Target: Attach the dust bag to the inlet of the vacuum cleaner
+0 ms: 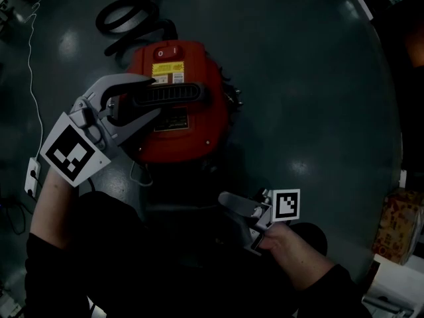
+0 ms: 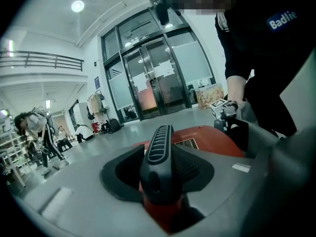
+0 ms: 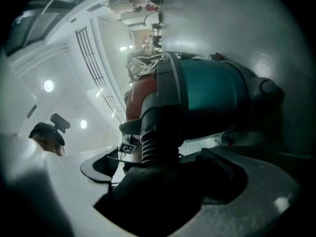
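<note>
The vacuum cleaner has a red top and a black handle. My left gripper is shut on that handle, one jaw on each side. In the left gripper view the handle runs away from the camera between the jaws of the left gripper. My right gripper is low at the vacuum's near side, in deep shadow. In the right gripper view a black ribbed collar lies against the teal drum. It ends in a dark textured mass that fills the gap of the right gripper.
A black hose coils on the floor beyond the vacuum. A white cable runs to a socket block at the left. A cardboard box stands at the right. Glass doors and people are further off.
</note>
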### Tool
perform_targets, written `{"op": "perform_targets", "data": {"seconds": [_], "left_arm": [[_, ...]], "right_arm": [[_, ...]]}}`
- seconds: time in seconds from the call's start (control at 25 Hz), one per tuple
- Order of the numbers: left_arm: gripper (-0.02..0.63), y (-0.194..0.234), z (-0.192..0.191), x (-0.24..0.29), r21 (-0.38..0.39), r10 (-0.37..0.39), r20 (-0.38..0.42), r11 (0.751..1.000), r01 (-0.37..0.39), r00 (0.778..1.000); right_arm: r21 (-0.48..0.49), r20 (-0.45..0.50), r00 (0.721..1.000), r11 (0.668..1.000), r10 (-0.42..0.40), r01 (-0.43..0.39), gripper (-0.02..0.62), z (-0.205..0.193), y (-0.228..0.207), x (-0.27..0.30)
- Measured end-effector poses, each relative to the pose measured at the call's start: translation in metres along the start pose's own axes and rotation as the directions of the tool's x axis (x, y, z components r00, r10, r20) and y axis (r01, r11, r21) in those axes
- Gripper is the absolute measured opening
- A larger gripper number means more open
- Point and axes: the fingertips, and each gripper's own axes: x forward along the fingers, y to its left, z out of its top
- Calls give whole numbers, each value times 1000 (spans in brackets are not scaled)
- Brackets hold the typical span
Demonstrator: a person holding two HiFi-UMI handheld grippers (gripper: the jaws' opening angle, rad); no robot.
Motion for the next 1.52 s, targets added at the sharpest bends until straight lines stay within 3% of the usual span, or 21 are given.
{"op": "perform_targets", "data": {"seconds": [1.12, 1.52], "left_arm": [[156, 0, -1, 0, -2, 5, 14, 1000, -5, 1000], [156, 0, 0, 0, -15, 8, 18, 1000, -8, 1000]], "right_arm": [[69, 233, 972, 997, -38, 22, 522, 27, -9, 7], [75, 250, 967, 997, -52, 35, 522, 33, -10, 16]]}}
